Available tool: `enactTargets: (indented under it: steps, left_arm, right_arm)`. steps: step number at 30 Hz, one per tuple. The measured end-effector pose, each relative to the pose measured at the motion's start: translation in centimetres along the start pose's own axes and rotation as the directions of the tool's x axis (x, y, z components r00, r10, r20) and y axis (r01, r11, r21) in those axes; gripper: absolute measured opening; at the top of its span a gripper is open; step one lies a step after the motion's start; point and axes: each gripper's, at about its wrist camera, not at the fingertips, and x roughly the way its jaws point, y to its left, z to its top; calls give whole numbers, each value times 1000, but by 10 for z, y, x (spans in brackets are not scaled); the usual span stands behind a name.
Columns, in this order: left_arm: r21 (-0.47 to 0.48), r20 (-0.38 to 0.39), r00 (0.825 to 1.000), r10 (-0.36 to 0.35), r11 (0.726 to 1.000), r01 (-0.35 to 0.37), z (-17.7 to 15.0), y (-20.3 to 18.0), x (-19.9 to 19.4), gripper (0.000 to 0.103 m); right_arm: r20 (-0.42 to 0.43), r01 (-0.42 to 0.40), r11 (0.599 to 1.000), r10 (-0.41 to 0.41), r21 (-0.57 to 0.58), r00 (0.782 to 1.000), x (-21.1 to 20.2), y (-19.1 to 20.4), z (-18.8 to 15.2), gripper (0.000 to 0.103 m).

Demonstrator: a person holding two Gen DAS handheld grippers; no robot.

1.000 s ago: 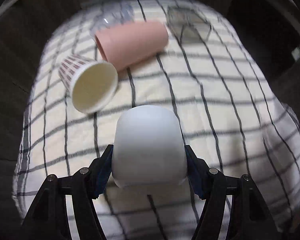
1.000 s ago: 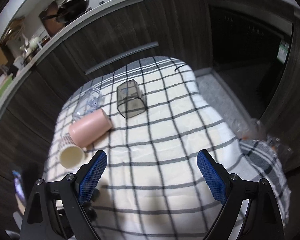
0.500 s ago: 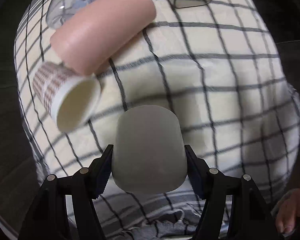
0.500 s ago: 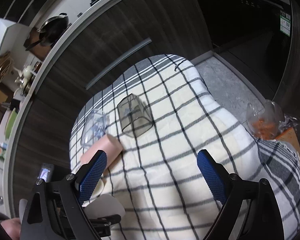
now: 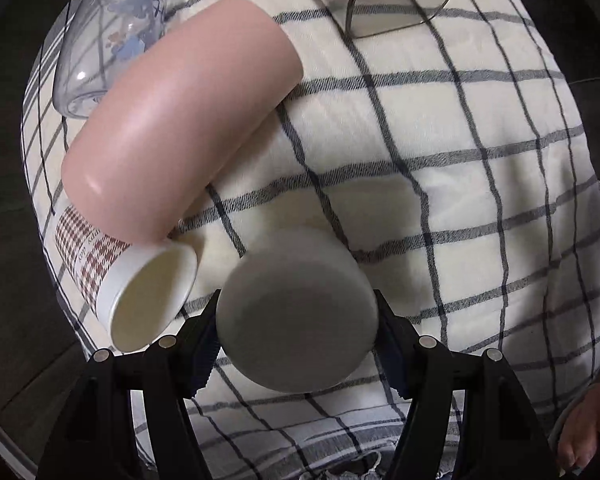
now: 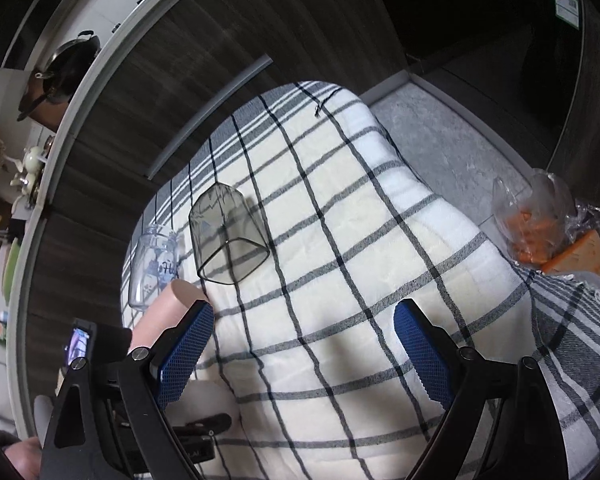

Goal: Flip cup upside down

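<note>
In the left wrist view, a clear glass cup [image 5: 108, 32] with blue print is seen lying on its side at the far left of the checked cloth [image 5: 440, 160]. Just beside it, a pink cup [image 5: 180, 136] lies on its side, and its lower end is laid over a paper cup [image 5: 140, 292] with a red houndstooth pattern, whose open mouth is turned toward the camera. To the right of the paper cup, the white cup [image 5: 296, 316] is gripped by the left gripper [image 5: 296, 328]; the jaws are pressed against its two sides, and its flat base is turned toward the camera, with its far end pointed down at the cloth. Whether the rim is touching the cloth cannot be told. At the top right a smoky grey cup [image 5: 400, 4] is seen on its side, well apart from the white cup

In the right wrist view, the glass cup [image 6: 152, 264] and the pink cup [image 6: 164, 312] are seen at the left edge of the cloth [image 6: 360, 240], with the grey cup [image 6: 228, 240] just to their right, its mouth turned toward the camera. The right gripper [image 6: 304, 356] is held above the cloth with its blue-padded jaws spread wide and nothing between them. At the far right a clear plastic bag [image 6: 540, 220] with orange contents is seen beside the cloth
</note>
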Motion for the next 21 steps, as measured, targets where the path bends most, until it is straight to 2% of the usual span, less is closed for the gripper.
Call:
enactTargets:
  steps: [4,5,10,12,14,16,21]
  left_arm:
    - [18,49,999,17,1000,-18,-6,0,-12,81]
    - [17,73,997,18,1000,-19,-18,-4,-12,82]
    - [-51,223,975,-4,999,16,-49,8,-37,82]
    - [-73,294,956,7,997,15,-65,12,-47,83]
    - [-90,371,928,28,996,6,-91,14,-52,87]
    - [-108,446,894,51,994,-3,-114,16,-59,89]
    - [-151,567,822,52,988,41,-151,16,-48,89]
  right_arm:
    - [7,6,1000,-6,-11,1000,-2,1,-2,92]
    - [12,6,1000,-6,-19,1000,-4,3,-3,92]
    - [50,13,997,-9,-80,999,-16,14,-14,92]
    - [66,21,993,-13,-117,998,-21,20,-22,92]
    - [92,28,987,-13,-159,996,-28,27,-32,92]
    - [127,37,980,-12,-196,992,-35,32,-43,92]
    - [210,69,955,-8,-288,978,-50,46,-71,92]
